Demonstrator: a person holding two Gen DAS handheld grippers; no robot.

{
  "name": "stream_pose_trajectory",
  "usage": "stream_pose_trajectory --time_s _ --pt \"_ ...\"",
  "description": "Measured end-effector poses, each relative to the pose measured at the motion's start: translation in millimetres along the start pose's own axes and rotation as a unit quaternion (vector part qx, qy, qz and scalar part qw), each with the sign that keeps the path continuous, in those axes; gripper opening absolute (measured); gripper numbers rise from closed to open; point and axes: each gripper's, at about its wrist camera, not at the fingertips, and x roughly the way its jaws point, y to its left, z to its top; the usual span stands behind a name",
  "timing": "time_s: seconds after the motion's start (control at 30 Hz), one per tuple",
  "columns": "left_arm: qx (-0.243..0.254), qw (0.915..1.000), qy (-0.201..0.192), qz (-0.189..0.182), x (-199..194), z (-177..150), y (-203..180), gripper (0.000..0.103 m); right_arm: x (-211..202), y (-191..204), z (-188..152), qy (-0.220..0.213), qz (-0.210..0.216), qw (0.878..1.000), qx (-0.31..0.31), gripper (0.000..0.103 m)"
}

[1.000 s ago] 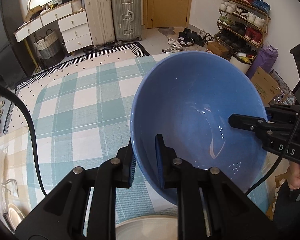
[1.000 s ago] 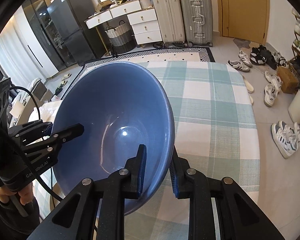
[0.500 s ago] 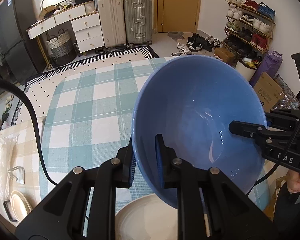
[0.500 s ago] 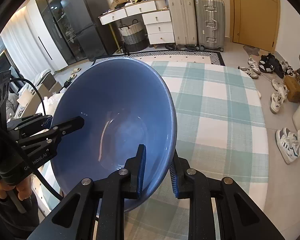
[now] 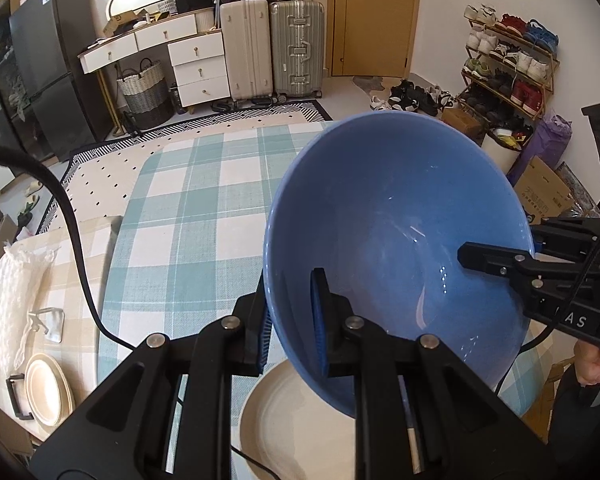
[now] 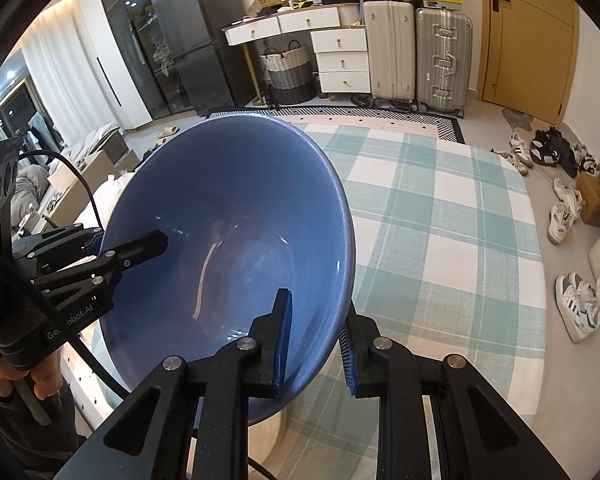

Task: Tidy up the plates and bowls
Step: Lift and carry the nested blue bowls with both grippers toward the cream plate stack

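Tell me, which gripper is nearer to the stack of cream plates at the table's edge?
Left. The cream plates lie beside the left gripper; the right gripper grips the blue bowl on its far rim.

The blue bowl [image 5: 396,240] covers most of the cream plate [image 5: 296,420] beneath it, whose near side runs off the bottom edge; their contact cannot be told.

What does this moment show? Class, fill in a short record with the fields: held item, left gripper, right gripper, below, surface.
held item: large glossy blue ceramic bowl, tilted, lifted
left gripper: clamped on the bowl's rim
right gripper: clamped on the opposite rim
below: round cream plate under the bowl
surface: green-and-white checked tablecloth
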Motion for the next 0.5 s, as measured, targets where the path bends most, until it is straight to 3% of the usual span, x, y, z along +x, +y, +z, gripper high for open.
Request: stream_pose_trajectory --time_s 0.5 --pt "-0.013 0.9996 -0.015 0.017 -70 -69 15 0.014 -7 41 -35 0.008 0.008 1.000 -0.027 0.022"
